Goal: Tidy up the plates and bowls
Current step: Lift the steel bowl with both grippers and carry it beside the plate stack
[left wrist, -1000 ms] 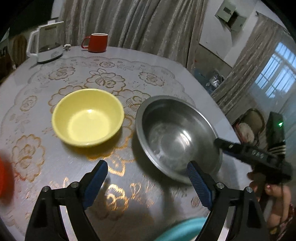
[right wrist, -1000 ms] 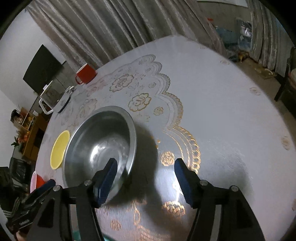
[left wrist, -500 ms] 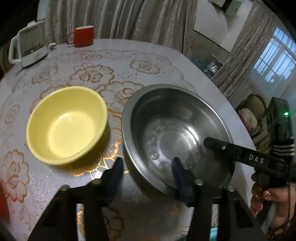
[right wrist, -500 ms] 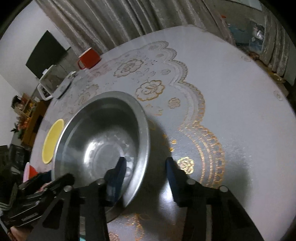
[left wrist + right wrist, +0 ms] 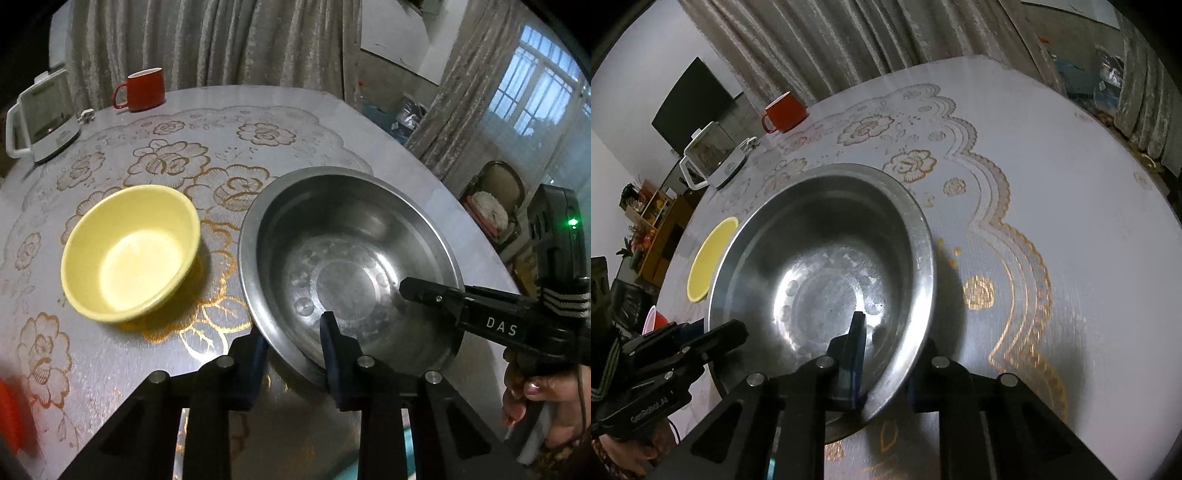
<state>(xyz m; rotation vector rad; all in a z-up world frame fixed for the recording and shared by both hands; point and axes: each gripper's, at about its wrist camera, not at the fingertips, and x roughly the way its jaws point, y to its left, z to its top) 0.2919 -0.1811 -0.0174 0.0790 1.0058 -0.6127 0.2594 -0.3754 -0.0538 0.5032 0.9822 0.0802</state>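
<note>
1. Now both tongs grip the steel bowl (image 5: 351,273) by its rim, one on each side.
2. Left tongs (image 5: 293,345) are pinching the near rim: one finger (image 5: 334,345) sits inside the bowl, the other outside against the wall.
3. Right tongs (image 5: 888,354) are pinching the bowl's (image 5: 827,273) right-hand rim in the same way, with the blue pad (image 5: 855,343) inside and the other finger outside.
4. From the left wrist view, the right tongs (image 5: 417,290) reach in over the far right rim.
5. Just left of the steel bowl, close but apart, stands a yellow bowl (image 5: 131,251), upright on the worktop (image 5: 221,122).
6. At the worktop's far edge stand a red mug (image 5: 142,89) and a white kettle (image 5: 42,118), well apart from the bowls.
7. A gold flower pattern covers the worktop cloth (image 5: 1015,206).
8. Something red (image 5: 9,417) lies blurred at the left edge; what it is cannot be told.
</note>
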